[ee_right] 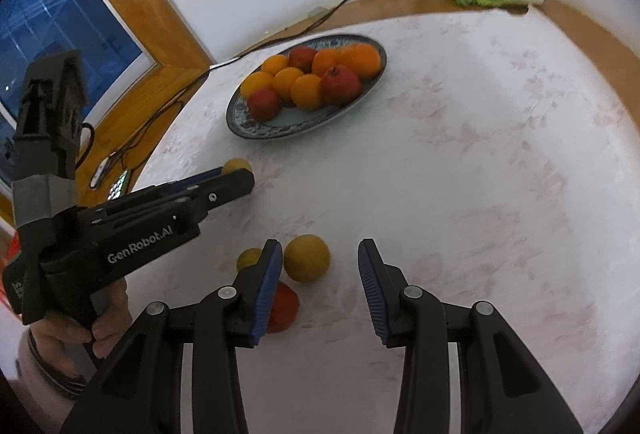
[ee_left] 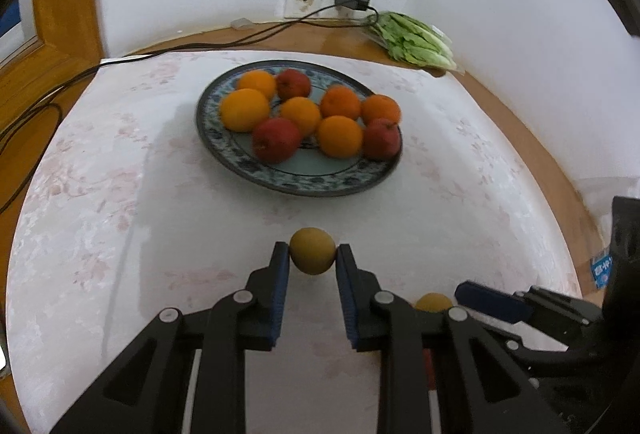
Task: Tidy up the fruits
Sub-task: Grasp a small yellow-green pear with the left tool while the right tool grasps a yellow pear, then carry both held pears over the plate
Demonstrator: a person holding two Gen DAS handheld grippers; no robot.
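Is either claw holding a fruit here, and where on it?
The left claw grips a small round yellow fruit by its two opposite sides, at the fingertips. The right claw holds nothing; its jaws stand open, with another yellow fruit between them.

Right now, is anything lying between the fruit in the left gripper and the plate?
No. In the left wrist view only bare tablecloth lies between the yellow fruit clamped in the left gripper and the plate.
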